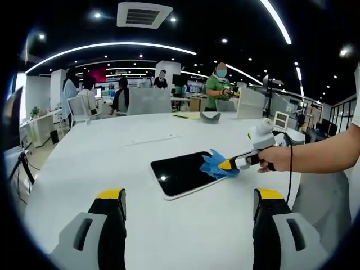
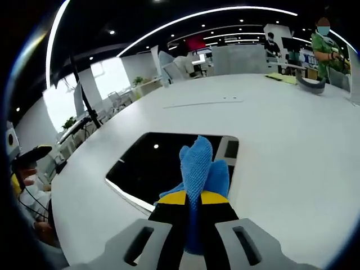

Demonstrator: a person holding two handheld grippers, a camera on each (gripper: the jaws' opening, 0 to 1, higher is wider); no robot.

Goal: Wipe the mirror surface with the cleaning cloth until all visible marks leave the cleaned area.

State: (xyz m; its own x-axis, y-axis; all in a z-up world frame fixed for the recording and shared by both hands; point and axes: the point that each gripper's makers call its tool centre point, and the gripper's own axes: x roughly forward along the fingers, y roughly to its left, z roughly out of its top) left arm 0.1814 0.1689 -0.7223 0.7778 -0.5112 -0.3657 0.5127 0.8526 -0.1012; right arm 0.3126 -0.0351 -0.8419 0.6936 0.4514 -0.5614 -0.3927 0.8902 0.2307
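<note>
Left gripper (image 1: 190, 203) jaws spread, holding nothing, hovering over the white bench (image 1: 101, 157). Mirror (image 1: 183, 172) lies flat mid-bench, dark reflection. Blue cleaning cloth (image 1: 216, 165) sits on the mirror's right edge, pinched between the jaws of the right gripper (image 2: 193, 198), held in a person's hand (image 1: 274, 158).

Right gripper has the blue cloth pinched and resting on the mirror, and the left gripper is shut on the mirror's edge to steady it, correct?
Not quite. The left gripper is open and holds nothing; the left gripper view shows its jaws spread, short of the mirror. The rest stands: the right gripper pinches the blue cloth on the mirror.
</note>
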